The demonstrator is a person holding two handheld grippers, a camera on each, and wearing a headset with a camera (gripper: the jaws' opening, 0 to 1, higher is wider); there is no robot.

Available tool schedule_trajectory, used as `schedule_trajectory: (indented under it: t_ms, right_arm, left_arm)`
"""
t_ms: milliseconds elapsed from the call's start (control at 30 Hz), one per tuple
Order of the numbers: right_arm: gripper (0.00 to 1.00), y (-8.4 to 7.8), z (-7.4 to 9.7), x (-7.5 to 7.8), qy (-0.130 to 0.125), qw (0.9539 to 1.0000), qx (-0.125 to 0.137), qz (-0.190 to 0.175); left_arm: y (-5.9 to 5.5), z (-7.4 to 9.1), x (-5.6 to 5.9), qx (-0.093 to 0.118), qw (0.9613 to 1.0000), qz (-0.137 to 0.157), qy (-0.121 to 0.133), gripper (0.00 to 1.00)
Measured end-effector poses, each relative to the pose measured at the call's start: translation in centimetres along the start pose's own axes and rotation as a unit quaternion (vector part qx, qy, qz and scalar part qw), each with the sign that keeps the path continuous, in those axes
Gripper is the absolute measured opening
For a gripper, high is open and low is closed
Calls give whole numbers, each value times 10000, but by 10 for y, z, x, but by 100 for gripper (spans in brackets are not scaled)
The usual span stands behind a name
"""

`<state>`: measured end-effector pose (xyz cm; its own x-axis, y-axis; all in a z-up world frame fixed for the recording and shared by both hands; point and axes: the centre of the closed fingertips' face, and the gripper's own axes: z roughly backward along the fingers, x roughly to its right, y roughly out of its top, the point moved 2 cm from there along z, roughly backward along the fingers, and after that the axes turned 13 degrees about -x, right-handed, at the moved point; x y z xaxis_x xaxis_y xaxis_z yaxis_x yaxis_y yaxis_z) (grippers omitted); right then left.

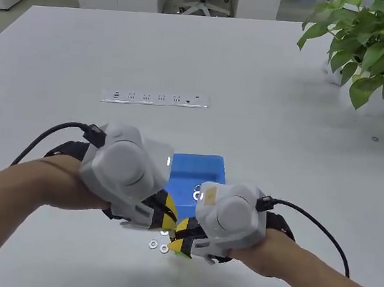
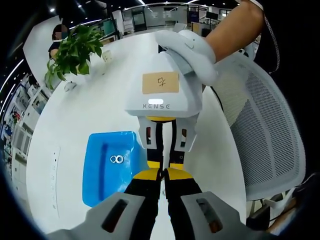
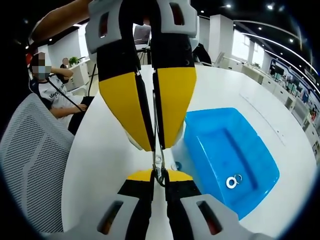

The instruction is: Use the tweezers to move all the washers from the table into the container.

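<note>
A blue container [image 1: 207, 166] sits on the white table with two washers [image 1: 198, 194] in it; they also lie in the container [image 2: 105, 170] as washers [image 2: 116, 159] and in the container [image 3: 220, 145] as washers [image 3: 233, 181]. Loose washers [image 1: 158, 246] lie on the table just below the jaws. My left gripper [image 1: 168, 216] and right gripper [image 1: 180, 238] meet tip to tip beside the container. Thin metal tweezers [image 3: 156, 135] run between the left gripper's yellow jaws down into my right gripper [image 3: 159, 176]. Both grippers look shut on them. My left gripper [image 2: 162, 172] faces the right gripper's white body.
A power strip [image 1: 154, 99] lies across the table's far middle. A potted plant [image 1: 366, 44] stands at the back right. A mesh chair [image 2: 265, 125] is beside the table, and a seated person [image 3: 50, 85] is in the background.
</note>
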<state>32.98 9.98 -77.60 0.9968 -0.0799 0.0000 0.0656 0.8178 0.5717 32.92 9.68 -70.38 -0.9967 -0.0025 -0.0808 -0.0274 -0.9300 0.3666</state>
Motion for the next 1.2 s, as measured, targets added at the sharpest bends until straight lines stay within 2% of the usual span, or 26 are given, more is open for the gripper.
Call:
schedule_trajectory:
  t_ms: [767,1200]
  right_arm:
    - [10,17,30,8,-182,9998,48,70]
    - [10,29,44,24,-319,9993,144,136]
  left_arm:
    - [15,30,-8,79,9998,-15,157,7]
    - [23,46,-23,25,9994,-125,308,7]
